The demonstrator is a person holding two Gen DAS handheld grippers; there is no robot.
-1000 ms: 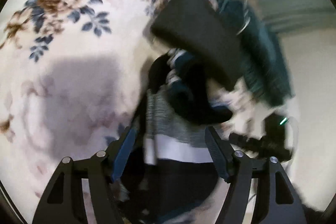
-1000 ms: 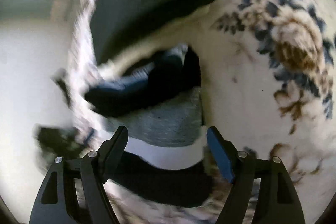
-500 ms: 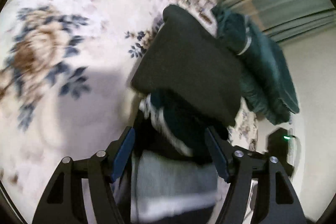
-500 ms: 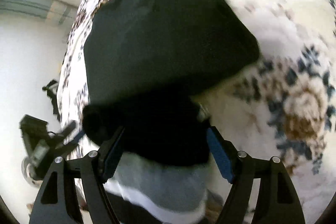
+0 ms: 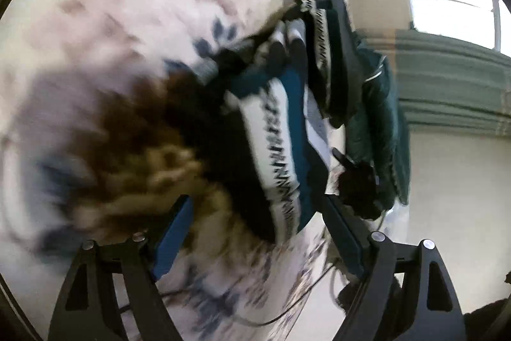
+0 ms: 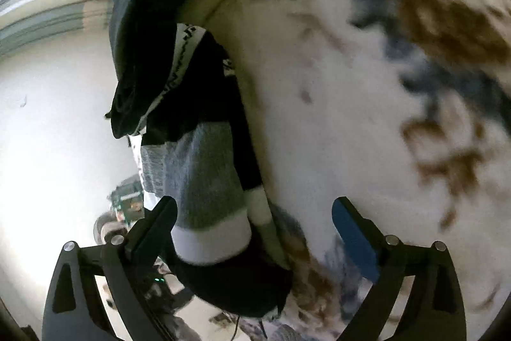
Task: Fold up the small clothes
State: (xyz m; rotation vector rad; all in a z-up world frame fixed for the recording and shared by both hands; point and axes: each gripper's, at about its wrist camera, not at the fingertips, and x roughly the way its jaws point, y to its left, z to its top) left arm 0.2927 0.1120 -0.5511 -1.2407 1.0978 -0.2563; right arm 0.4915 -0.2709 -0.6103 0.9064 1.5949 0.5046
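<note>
A pile of small clothes lies on the floral bedspread. In the left wrist view a blue and white patterned sock lies ahead of my open left gripper, with grey, white and black socks and a folded black garment beyond. In the right wrist view a grey sock with a white band and black toe lies between the fingers of my open right gripper, close to the left finger. The folded black garment lies past it.
A dark teal garment lies at the bed's edge beyond the pile. A black device with cables sits off the bed. Green curtains and a window are behind. The bedspread spreads to the right of the socks.
Both grippers swung and tilted; the views rolled. The left gripper pulled back from the grey sock and now faces the blue patterned sock. Both stay open.
</note>
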